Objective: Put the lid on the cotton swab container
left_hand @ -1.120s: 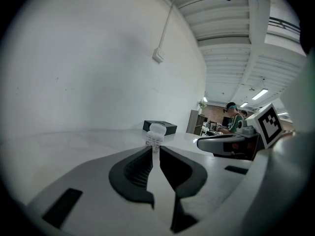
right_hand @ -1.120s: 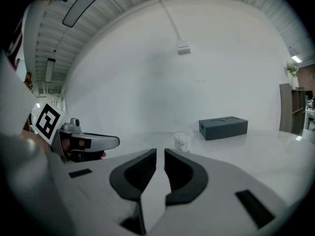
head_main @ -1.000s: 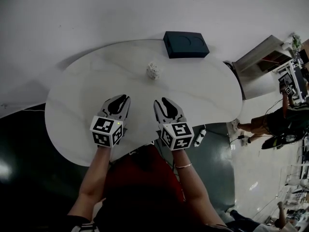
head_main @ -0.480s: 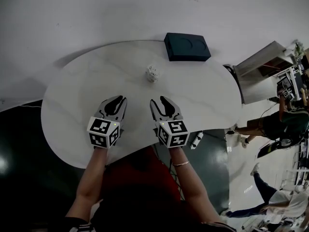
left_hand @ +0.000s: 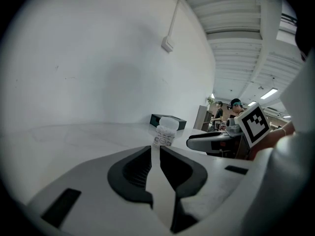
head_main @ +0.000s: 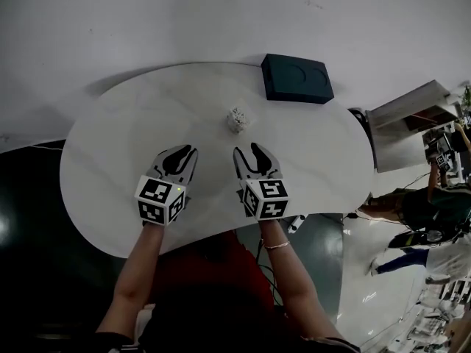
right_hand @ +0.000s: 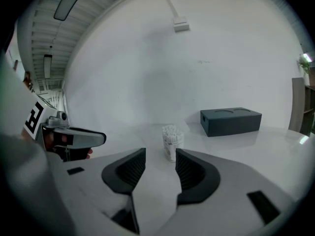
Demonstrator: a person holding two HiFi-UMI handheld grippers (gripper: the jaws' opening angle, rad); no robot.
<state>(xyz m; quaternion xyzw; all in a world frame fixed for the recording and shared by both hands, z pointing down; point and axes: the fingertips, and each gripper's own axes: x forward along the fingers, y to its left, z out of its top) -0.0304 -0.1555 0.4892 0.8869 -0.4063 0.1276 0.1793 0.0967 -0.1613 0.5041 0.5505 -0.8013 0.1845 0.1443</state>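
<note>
A small clear cotton swab container (head_main: 236,120) stands on the white table (head_main: 110,168), well ahead of both grippers. The right gripper view shows white swab tips at the top of the container (right_hand: 172,140). In the left gripper view a translucent piece sits at the top of the container (left_hand: 165,133); I cannot tell whether it is the lid. My left gripper (head_main: 181,153) hovers near the front edge with a narrow gap and nothing between its jaws. My right gripper (head_main: 251,151) is beside it; its jaws are opening and hold nothing.
A dark rectangular box (head_main: 297,79) lies at the table's far right, near the white wall. The table's rounded front edge runs just under my hands. People stand on the floor at the right (head_main: 416,201).
The right gripper's jaws have spread wider. Both grippers stay near the front edge with only small shifts; the container has not moved.
</note>
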